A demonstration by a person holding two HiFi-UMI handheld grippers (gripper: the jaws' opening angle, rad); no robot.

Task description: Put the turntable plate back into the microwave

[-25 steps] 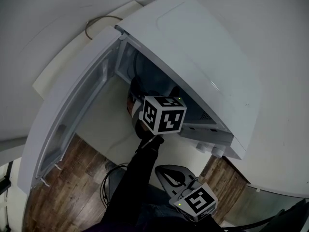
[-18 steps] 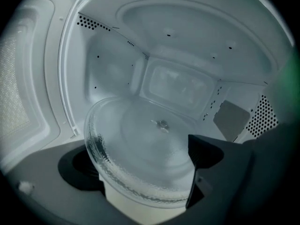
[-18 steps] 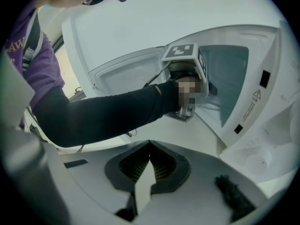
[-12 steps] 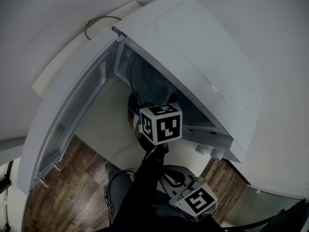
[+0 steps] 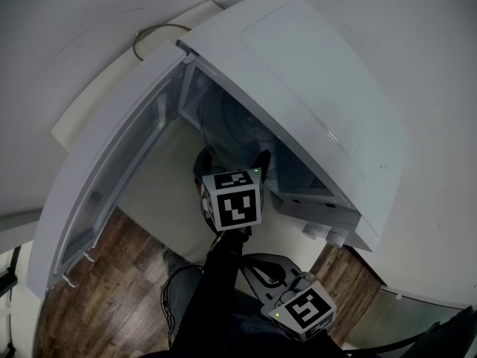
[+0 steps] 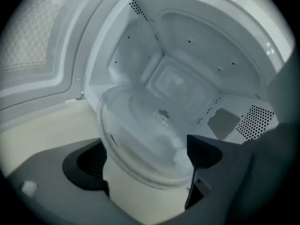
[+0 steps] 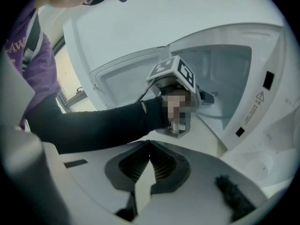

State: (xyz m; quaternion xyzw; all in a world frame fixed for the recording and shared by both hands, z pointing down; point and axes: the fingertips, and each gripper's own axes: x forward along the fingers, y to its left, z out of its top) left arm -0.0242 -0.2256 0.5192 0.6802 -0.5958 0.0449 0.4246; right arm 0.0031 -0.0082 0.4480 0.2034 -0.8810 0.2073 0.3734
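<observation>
The clear glass turntable plate [image 6: 145, 135] sits tilted at the mouth of the white microwave's [image 5: 313, 88] cavity [image 6: 187, 69]. In the head view it shows as a round shape inside the opening [image 5: 235, 121]. My left gripper [image 6: 146, 162] is open, with its dark jaws wide apart. The plate's near rim reaches in between them, and neither pad visibly presses on it. From above, that gripper [image 5: 232, 160] hangs just in front of the opening. My right gripper [image 7: 150, 146] is shut on nothing and stays low at the bottom right [image 5: 298, 312], away from the microwave.
The microwave door [image 5: 112, 170] stands swung open to the left. The oven rests on a cream counter [image 5: 164, 192] with a cable loop [image 5: 149, 36] behind it. Wooden floor [image 5: 112, 282] lies below. A dark sleeve [image 7: 93, 123] stretches across the right gripper view.
My left gripper has drawn back from the cavity, down and to the left in the head view, and has rolled. More of the plate now shows inside the opening. The right gripper has kept still.
</observation>
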